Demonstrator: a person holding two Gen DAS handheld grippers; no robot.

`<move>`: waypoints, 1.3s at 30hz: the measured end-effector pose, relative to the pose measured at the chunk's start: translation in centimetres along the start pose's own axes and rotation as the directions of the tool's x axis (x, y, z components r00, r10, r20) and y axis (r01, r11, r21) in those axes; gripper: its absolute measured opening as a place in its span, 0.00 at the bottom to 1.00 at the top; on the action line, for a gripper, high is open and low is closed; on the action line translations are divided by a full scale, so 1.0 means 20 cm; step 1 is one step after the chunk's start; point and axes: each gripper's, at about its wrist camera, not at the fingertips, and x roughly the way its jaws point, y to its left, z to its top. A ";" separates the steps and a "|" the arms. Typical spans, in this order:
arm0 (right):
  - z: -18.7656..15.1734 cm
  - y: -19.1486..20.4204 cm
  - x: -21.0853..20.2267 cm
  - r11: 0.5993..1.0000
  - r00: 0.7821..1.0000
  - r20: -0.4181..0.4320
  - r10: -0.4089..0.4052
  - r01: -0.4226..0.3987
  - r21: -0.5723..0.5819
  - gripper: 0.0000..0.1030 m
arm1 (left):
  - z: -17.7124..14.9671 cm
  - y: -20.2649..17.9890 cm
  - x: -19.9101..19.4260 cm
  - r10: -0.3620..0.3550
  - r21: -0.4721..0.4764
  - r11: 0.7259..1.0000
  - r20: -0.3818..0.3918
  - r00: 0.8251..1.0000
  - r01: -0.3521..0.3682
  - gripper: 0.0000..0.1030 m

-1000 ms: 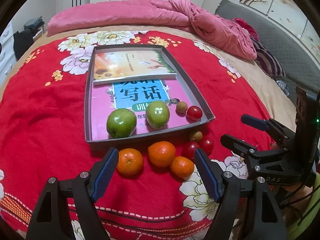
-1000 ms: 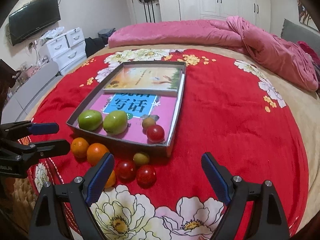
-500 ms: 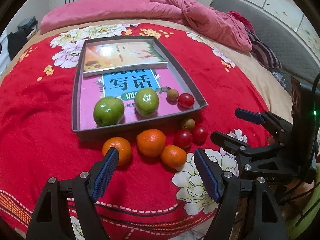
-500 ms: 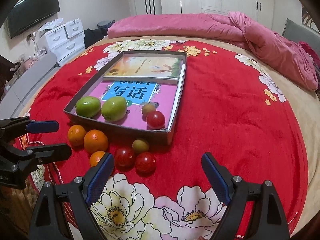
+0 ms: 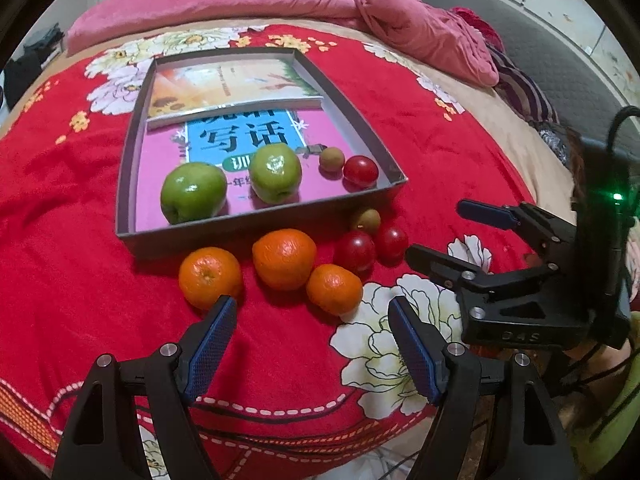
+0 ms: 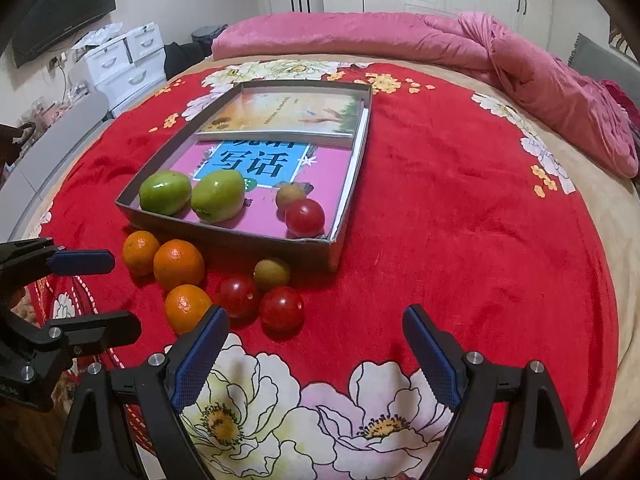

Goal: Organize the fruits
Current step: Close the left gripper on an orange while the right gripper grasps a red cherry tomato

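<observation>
Left wrist: left tongs (image 5: 312,312) gape empty above oranges (image 5: 284,258); right tongs (image 6: 316,320) likewise apart.

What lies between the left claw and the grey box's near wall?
Three oranges on the red blanket, before the grey box; the left wrist view shows it, left claw open.

Soft indoor light, faint shadows, slight glare on fruit, strong fisheye bending, dark corners.

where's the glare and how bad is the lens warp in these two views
Left wrist view: glare washes out the upper book, bright spots on the green apples; corners vignetted black, tray edges bowed. Right wrist view: same barrel warp, softer sheen on that book, all sharp.
</observation>
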 end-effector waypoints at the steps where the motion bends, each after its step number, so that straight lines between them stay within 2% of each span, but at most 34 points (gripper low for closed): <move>1: 0.00 0.00 0.01 1.000 1.000 -0.006 -0.002 0.002 -0.004 0.86 | 0.00 0.00 0.01 -0.005 -0.005 1.000 -0.005 1.000 0.005 0.77; 4: 0.01 0.00 0.06 1.000 1.000 -0.029 -0.010 0.009 -0.012 0.85 | -0.01 0.00 0.02 -0.010 -0.006 1.000 -0.009 1.000 0.010 0.76; 12: 0.00 0.03 0.12 0.998 0.998 -0.057 0.008 -0.011 -0.063 0.71 | -0.01 0.02 0.03 -0.029 -0.029 0.999 -0.014 0.999 0.029 0.77; 16: 0.01 0.05 0.15 0.996 0.998 -0.057 0.010 -0.015 -0.089 0.68 | -0.01 0.02 0.05 -0.038 -0.034 0.999 -0.016 0.999 0.038 0.77; 19: 0.01 0.04 0.16 0.995 0.998 -0.058 0.006 -0.011 -0.100 0.62 | -0.01 0.01 0.06 -0.047 -0.037 0.998 -0.020 0.999 0.046 0.76; 24: 0.02 0.05 0.18 0.992 0.998 -0.065 0.026 -0.033 -0.121 0.47 | -0.01 0.00 0.10 -0.057 -0.042 0.998 -0.031 0.998 0.056 0.75; 30: 0.01 0.08 0.20 0.987 0.996 -0.079 0.035 -0.047 -0.151 0.37 | 0.01 0.00 0.16 -0.063 -0.053 0.997 -0.047 0.997 0.060 0.74; 33: 0.01 0.07 0.19 0.988 0.995 -0.079 0.060 -0.070 -0.135 0.30 | 0.01 0.00 0.18 -0.070 -0.060 0.996 -0.055 0.996 0.067 0.61; 39: 0.02 0.06 0.18 0.990 0.994 -0.079 0.072 -0.081 -0.116 0.29 | 0.02 -0.02 0.22 -0.080 -0.075 0.994 -0.064 0.995 0.075 0.60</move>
